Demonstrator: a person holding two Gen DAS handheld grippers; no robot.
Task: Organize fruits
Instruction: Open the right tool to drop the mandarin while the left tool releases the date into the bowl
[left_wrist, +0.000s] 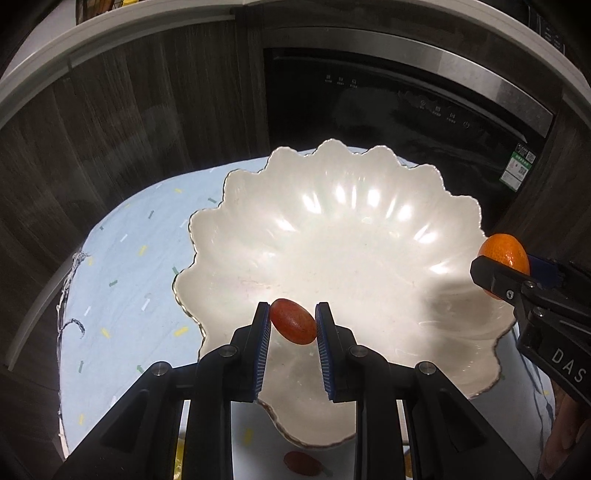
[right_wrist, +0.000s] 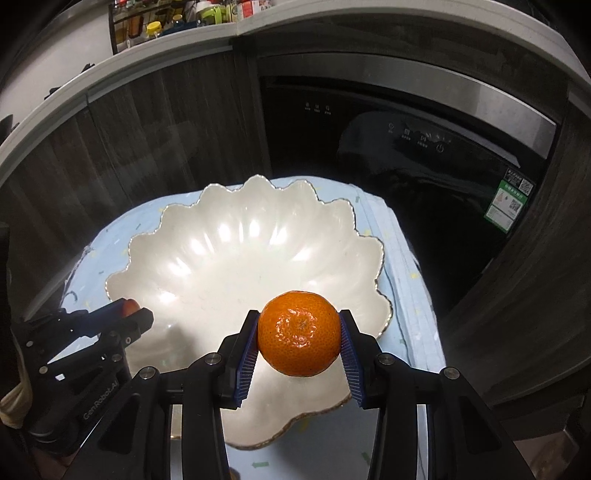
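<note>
The orange mandarin (right_wrist: 299, 333) sits pinched between the blue ribbed pads (right_wrist: 249, 356) of the right gripper (right_wrist: 300, 334), whose jaws press its two sides, and it hangs above the near right part of the white scalloped bowl (right_wrist: 229, 258). In the left wrist view the same fruit shows at the right edge, over the bowl's right rim, clamped in the other tool's black fingers. The small reddish oval fruit (left_wrist: 293, 321) is gripped at its ends by the left gripper (left_wrist: 293, 320), jaws set narrow around it, and it is held above the near left part of the bowl, just inside the rim. The bowl's inside is glossy and holds nothing that can be seen. It stands on a pale blue cloth (left_wrist: 122, 258) with small coloured dashes, which covers the surface. Another reddish fruit (left_wrist: 302, 463) lies on the cloth just in front of the bowl, partly hidden by the left gripper's body. Behind stand a dark wood-grain cabinet front (left_wrist: 110, 129) and a black appliance door (left_wrist: 388, 122).
</note>
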